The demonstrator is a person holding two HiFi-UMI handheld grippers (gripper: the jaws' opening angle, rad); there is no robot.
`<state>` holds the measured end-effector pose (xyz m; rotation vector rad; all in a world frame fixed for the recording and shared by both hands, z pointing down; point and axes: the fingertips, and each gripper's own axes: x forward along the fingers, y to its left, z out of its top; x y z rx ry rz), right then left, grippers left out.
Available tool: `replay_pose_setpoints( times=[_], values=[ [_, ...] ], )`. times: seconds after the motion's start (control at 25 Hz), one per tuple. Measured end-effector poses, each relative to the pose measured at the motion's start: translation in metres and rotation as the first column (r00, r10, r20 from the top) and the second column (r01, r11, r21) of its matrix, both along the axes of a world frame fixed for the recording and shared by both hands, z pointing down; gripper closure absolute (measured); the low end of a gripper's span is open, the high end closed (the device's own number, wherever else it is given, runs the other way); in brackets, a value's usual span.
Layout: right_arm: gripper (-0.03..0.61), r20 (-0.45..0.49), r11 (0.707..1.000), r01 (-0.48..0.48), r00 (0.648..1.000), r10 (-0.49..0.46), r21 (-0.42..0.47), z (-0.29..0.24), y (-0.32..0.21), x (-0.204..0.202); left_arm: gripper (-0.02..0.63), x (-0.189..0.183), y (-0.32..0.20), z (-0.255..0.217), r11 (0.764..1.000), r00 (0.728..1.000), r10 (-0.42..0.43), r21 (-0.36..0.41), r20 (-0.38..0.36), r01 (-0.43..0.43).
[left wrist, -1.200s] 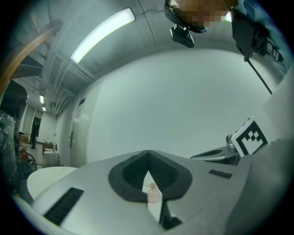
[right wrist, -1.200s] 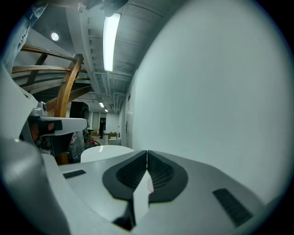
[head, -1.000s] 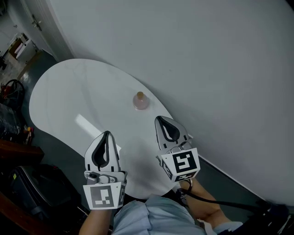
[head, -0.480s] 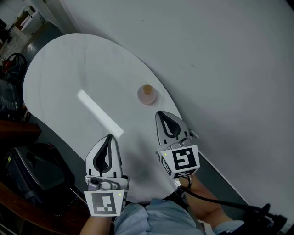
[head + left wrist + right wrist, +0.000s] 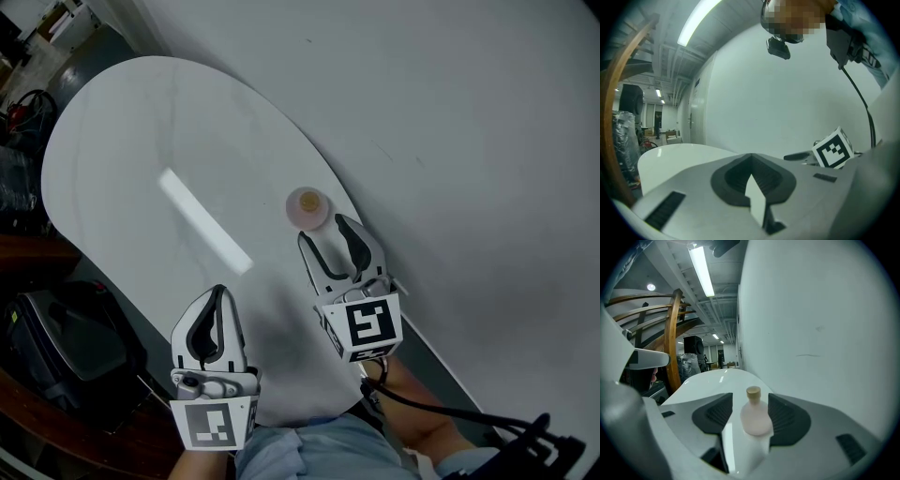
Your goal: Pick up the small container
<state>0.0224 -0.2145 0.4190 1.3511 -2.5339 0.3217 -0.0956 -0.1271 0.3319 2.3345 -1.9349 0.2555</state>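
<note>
pale blue shirt [image 5: 300, 452] fills the near edge of the head view, with a black cable [image 5: 441, 411] trailing off at 4 o'clock from the right gripper. the left gripper [image 5: 218, 292] hovers over the near end of the white table [image 5: 122, 141], at 8 o'clock from the right one. its own view shows the left gripper [image 5: 751, 161] with its jaws pressed together and nothing between them. the other gripper's marker cube [image 5: 833, 149] sits at 3 o'clock in that view.

the right gripper [image 5: 325, 232] is further in, with its jaws spread apart. the bottle [image 5: 307, 207] stands upright on the table at 11 o'clock from the tips, just past them. in its own view, the right gripper [image 5: 750, 400] frames the bottle [image 5: 754, 418] in the gap between the two dark ribbed pads [image 5: 717, 414]. the bottle is a pale pink, round-bodied thing with a tan cap [image 5: 753, 392]. i cannot tell whether either pad touches it.

the bottle stands close to the table's 3 o'clock edge, near the plain grey wall [image 5: 450, 122] that runs along that side. a long bright reflection [image 5: 202, 220] lies across the tabletop at 9 o'clock from the bottle. beyond the table's far end, at 10 o'clock, dark clutter [image 5: 23, 112] sits on the floor.
</note>
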Motion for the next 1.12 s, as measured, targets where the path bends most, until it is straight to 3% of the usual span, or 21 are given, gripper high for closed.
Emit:
replay_pose_setpoints(
  times=[0.2,0.4,1.12],
  values=[
    [0.341,-0.026,1.000,0.004,1.000,-0.004,0.011,-0.005,-0.013,-0.008,0.615,-0.013,0.009,0.012,0.994,0.998,-0.060,-0.095,-0.032,0.056],
    [0.345,-0.054,0.999,0.018,0.998,-0.017,0.030,-0.007,-0.027,-0.017,0.615,-0.016,0.003,-0.002,0.999,0.999,-0.037,-0.022,-0.022,0.036],
    [0.449,-0.142,1.000,-0.009,0.990,0.008,-0.007,0.009,-0.045,-0.022,0.615,-0.032,0.012,-0.002,0.994,0.996,-0.089,-0.059,-0.011,0.088]
  ],
)
